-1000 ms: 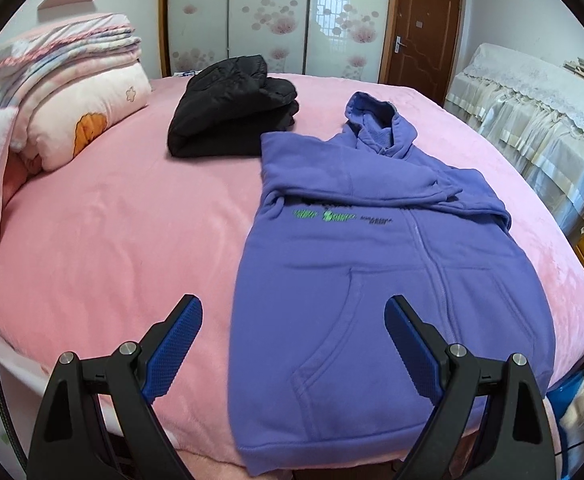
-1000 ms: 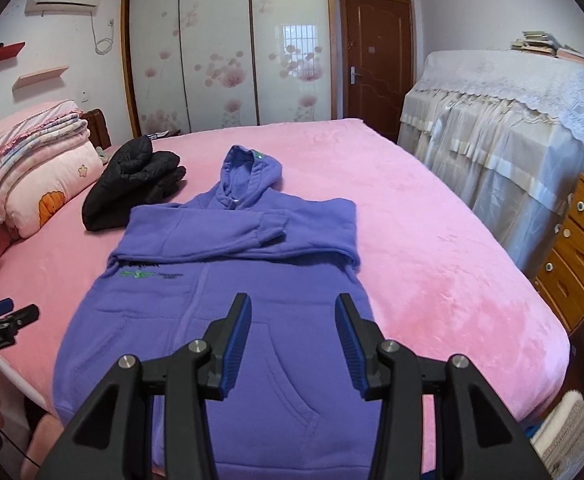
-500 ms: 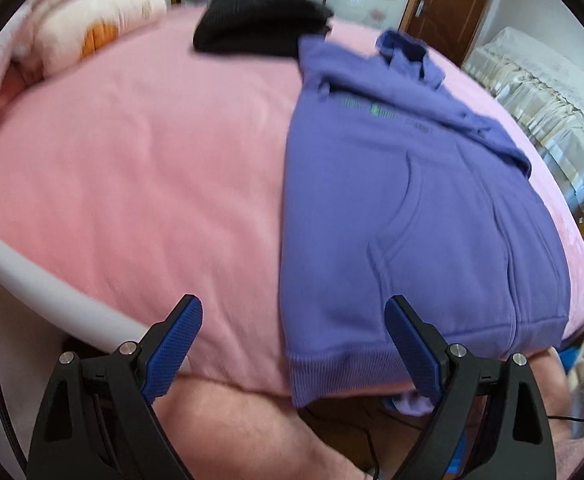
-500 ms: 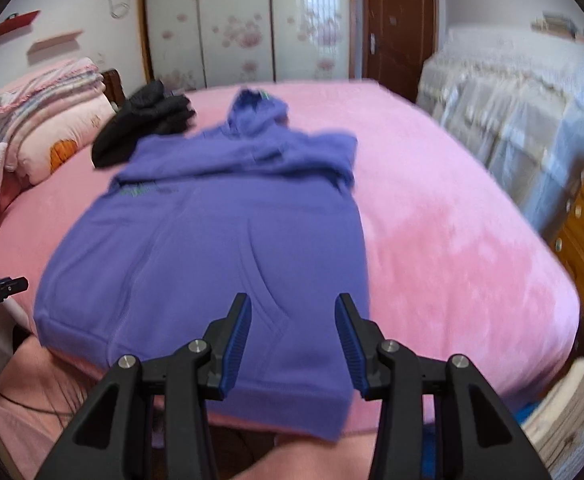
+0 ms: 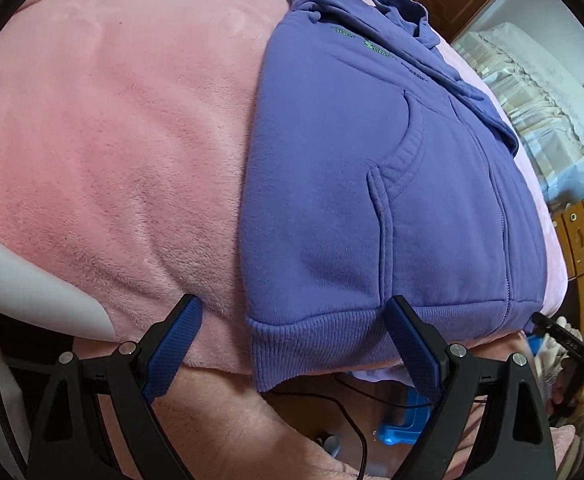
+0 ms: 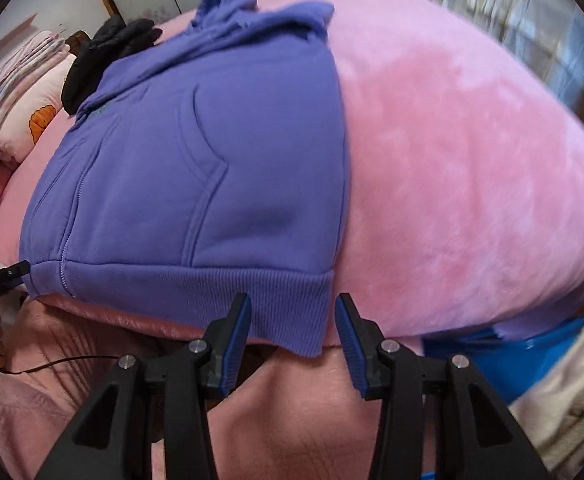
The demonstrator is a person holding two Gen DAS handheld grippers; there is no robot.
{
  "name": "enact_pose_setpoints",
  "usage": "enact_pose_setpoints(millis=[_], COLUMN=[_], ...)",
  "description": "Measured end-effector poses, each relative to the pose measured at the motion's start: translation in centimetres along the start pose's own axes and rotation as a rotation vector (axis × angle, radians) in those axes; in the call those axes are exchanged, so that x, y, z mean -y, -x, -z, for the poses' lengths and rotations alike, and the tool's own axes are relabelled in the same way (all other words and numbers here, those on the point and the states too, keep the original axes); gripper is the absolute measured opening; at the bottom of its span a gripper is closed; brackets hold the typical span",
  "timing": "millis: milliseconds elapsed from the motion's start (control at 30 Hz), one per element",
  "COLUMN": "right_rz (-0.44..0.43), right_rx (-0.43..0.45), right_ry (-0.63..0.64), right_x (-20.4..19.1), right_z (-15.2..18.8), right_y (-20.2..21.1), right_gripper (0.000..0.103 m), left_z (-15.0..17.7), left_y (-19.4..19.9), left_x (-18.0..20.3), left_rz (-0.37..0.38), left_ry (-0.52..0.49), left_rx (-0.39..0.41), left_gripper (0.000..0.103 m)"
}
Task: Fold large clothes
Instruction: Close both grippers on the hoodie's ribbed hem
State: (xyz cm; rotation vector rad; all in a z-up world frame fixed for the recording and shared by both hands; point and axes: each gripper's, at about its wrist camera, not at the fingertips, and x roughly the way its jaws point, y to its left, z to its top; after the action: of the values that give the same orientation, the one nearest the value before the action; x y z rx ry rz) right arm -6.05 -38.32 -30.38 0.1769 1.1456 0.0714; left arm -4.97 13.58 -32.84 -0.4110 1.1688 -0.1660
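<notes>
A purple zip hoodie [image 5: 372, 184] lies face up on the pink bed, sleeves folded across its chest, its ribbed hem hanging over the near edge. My left gripper [image 5: 292, 344] is wide open, its jaws either side of the hem's left corner [image 5: 267, 364], not touching it. In the right wrist view the hoodie [image 6: 195, 168] fills the left half. My right gripper [image 6: 292, 320] is open, its jaws straddling the hem's right corner [image 6: 312, 320].
The pink blanket [image 6: 472, 184] covers the bed. A folded black jacket [image 6: 107, 52] lies beyond the hoodie, pillows [image 6: 23, 120] at the far left. A blue bin [image 6: 492, 344] stands by the bed. Wooden drawers [image 5: 580, 240] stand to the right.
Both grippers have dropped from above the bed towards its near edge and now sit at the hoodie's two hem corners. Neither has closed.
</notes>
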Motion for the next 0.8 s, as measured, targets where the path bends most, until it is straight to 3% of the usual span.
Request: enact_pose_setpoints(millis=[167, 367, 467, 500, 533, 733, 767, 800], right_rz=[-0.045, -0.041, -0.090, -0.092, -0.091, -0.111, -0.109, -0.106], right_rx=[-0.014, -0.002, 0.004, 0.011, 0.015, -0.003, -0.004, -0.004], right_ry=[-0.020, -0.012, 0.003, 0.016, 0.026, 0.000, 0.005, 0.013], right_x=[0.2, -0.1, -0.1, -0.3, -0.4, -0.3, -0.3, -0.4], right_z=[-0.3, -0.4, -0.3, -0.2, -0.1, -0.5, -0.5, -0.6], right_y=[-1.6, -2.1, -1.8, -1.6, -1.5, -2.2, -2.2, -2.2], right_gripper=[0.044, 0.043, 0.019, 0.017, 0.016, 0.018, 0.018, 0.018], left_z=[-0.1, -0.2, -0.2, -0.1, -0.1, -0.2, -0.3, -0.4], left_y=[-0.2, 0.1, 0.1, 0.1, 0.0, -0.4, -0.4, -0.5], left_x=[-0.5, -0.2, 0.5, 0.6, 0.7, 1.4, 1.5, 1.8], left_rz=[0.011, 0.003, 0.019, 0.028, 0.034, -0.001, 0.004, 0.020], left_ry=[-0.002, -0.025, -0.040, -0.046, -0.051, -0.050, -0.048, -0.046], left_rx=[-0.003, -0.014, -0.021, -0.026, -0.030, -0.035, -0.039, -0.047], left_gripper=[0.092, 0.089, 0.077, 0.069, 0.064, 0.062, 0.057, 0.038])
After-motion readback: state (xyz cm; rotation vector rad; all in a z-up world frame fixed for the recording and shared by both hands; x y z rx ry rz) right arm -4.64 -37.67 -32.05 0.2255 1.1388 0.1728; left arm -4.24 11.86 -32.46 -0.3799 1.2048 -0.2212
